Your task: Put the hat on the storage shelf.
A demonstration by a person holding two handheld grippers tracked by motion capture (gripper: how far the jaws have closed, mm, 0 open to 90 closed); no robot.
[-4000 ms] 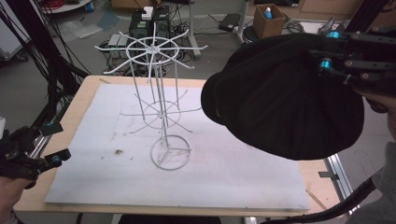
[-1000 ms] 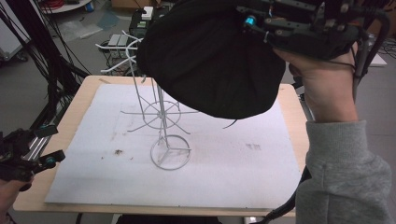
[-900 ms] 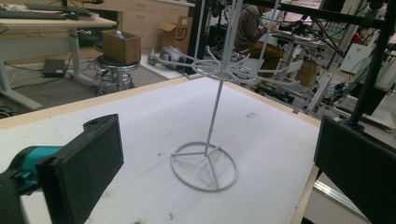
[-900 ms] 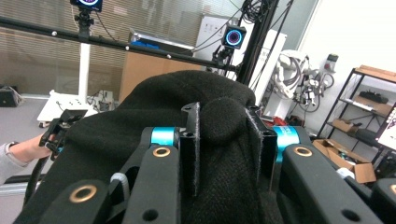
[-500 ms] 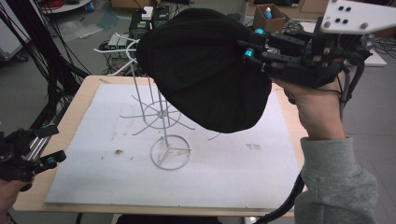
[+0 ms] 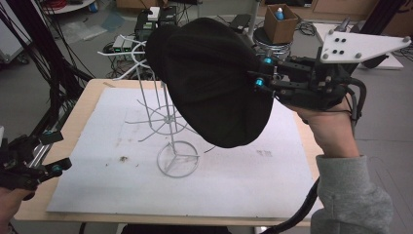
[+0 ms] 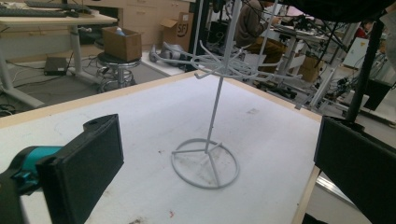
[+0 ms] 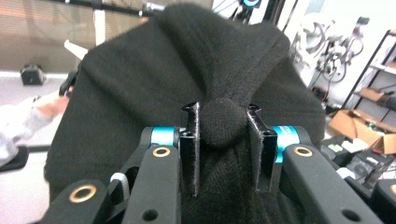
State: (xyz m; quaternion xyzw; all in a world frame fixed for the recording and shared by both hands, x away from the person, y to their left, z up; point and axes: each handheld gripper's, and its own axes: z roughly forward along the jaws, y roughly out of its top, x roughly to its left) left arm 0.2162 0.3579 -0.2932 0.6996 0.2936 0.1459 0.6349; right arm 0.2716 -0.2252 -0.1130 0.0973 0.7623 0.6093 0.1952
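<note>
My right claw [image 6: 258,82] clamped on soft black knit hat [image 6: 209,78], over thin white wire rack [image 6: 168,124], my left claw [image 7: 219,158] apart, low at tabletop [image 6: 243,190] edge

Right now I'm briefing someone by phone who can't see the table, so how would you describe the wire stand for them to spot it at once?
Start at the wooden table covered by a white mat. Near the mat's middle stands the wire stand: a thin white pole on a ring base, with spokes fanning out partway up. It is the one upright thing on the mat; the black hat above it hangs from the right claw.
</note>
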